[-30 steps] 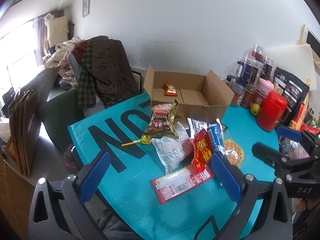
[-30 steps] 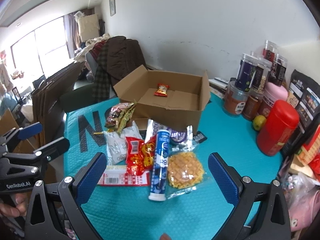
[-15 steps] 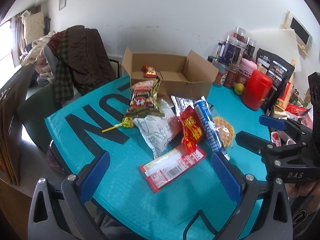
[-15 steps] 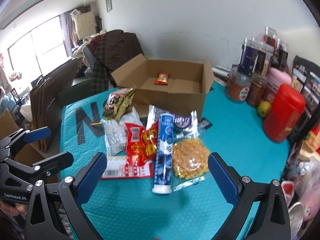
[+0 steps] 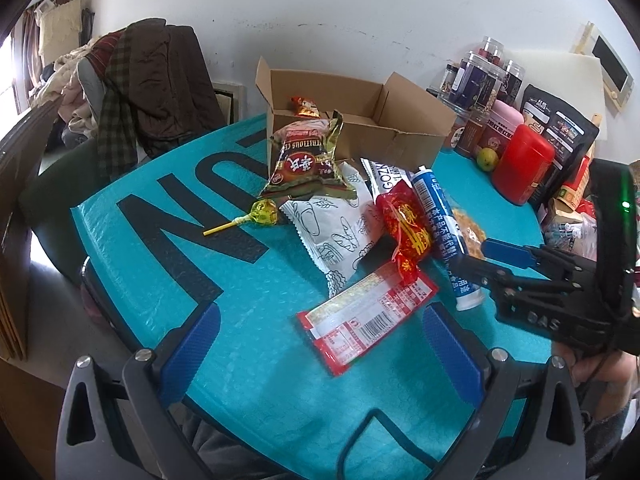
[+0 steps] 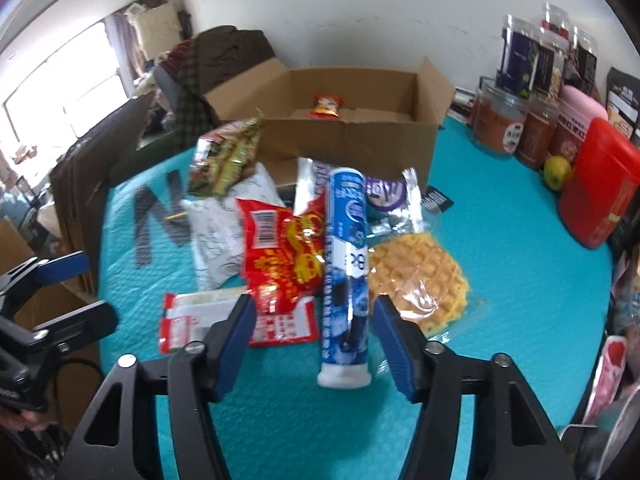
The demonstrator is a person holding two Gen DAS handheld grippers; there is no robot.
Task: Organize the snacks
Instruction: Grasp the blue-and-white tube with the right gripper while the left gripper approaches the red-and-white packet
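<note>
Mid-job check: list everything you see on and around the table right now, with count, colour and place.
cardboard box: one, brown, open, far side of table
small packet: one, red-orange, inside box
gold-red bag: one, in front of box
lollipop: one, yellow, left of pile
white wrapper: one, mid pile
red packet: one, beside tube
blue tube: one, lying between right gripper's closing jaws, not yet pressed
waffle: one, yellow, right of tube
flat red-white packet: one, nearest
red canister: one, right edge
jars: several, right rear
left gripper: open
right gripper
</note>
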